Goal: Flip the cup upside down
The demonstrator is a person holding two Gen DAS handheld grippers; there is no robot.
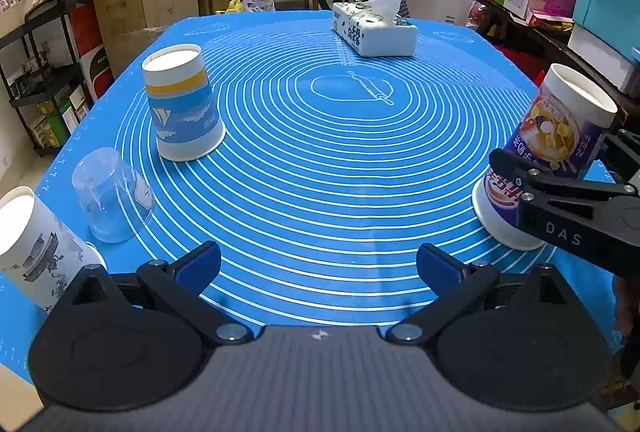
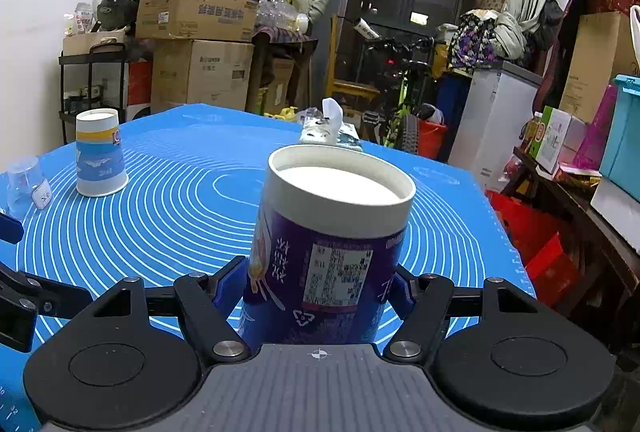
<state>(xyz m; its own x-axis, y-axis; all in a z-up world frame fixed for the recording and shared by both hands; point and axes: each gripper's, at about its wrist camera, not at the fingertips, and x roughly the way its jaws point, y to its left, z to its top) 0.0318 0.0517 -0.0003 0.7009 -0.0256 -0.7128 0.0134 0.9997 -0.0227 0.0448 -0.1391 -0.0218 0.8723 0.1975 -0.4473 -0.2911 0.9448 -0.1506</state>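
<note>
Paper cup [image 2: 332,244], purple, light and easily crushed, stands inverted with its wide rim on the blue surface [image 2: 180,168], the right claw [image 2: 320,292] pinching its lower wall gently, the left claw [image 1: 318,268] wide and holding nothing.

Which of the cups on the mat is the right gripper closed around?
The purple cup: the right gripper grips its sides. The blue-and-yellow cup, clear cup and grey-printed cup stand untouched.
</note>
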